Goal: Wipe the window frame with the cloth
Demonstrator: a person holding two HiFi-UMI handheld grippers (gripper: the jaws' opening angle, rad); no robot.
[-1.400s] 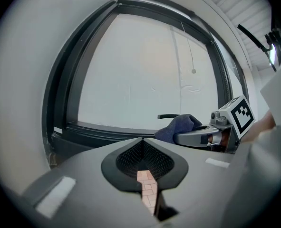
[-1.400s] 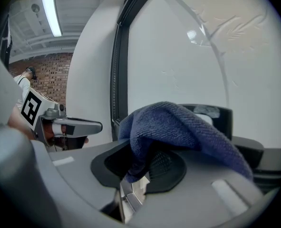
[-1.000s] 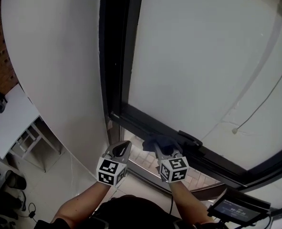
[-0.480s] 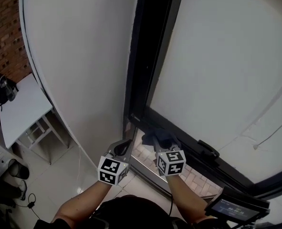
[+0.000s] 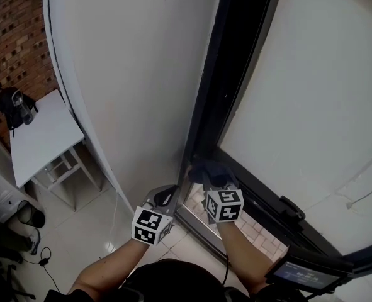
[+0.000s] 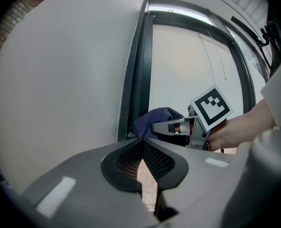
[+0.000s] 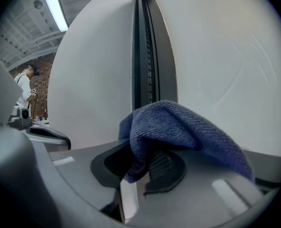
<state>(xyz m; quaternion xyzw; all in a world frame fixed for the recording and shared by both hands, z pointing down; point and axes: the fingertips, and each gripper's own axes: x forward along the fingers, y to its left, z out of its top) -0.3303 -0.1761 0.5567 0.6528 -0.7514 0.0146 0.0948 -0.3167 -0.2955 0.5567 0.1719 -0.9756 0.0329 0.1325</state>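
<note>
I am working with two grippers and one cloth here. My right gripper (image 5: 209,178) is pinching the single dark blue cloth (image 5: 209,168), its jaws closing on a fold while the rest of the fabric is draping over the top of the right-hand jaw, as the right gripper view is showing plainly. The cloth is sitting at the lower left corner of the black window frame (image 5: 236,74), where the one upright is meeting the bottom rail, and it seems to be touching the frame there. My left gripper (image 5: 167,194) is hovering just beside the right one, on its left and in front of the white wall (image 5: 129,74); its two jaws are pressing together with nothing between them. One frosted pane (image 5: 324,93) is filling the frame, and one black handle (image 5: 291,209) is sitting on the bottom rail, to the right of the cloth. Off to the left, one white table (image 5: 41,137) is standing by the brick wall (image 5: 9,36). One person (image 7: 25,87) is standing far off at the left edge of the right gripper view.
</note>
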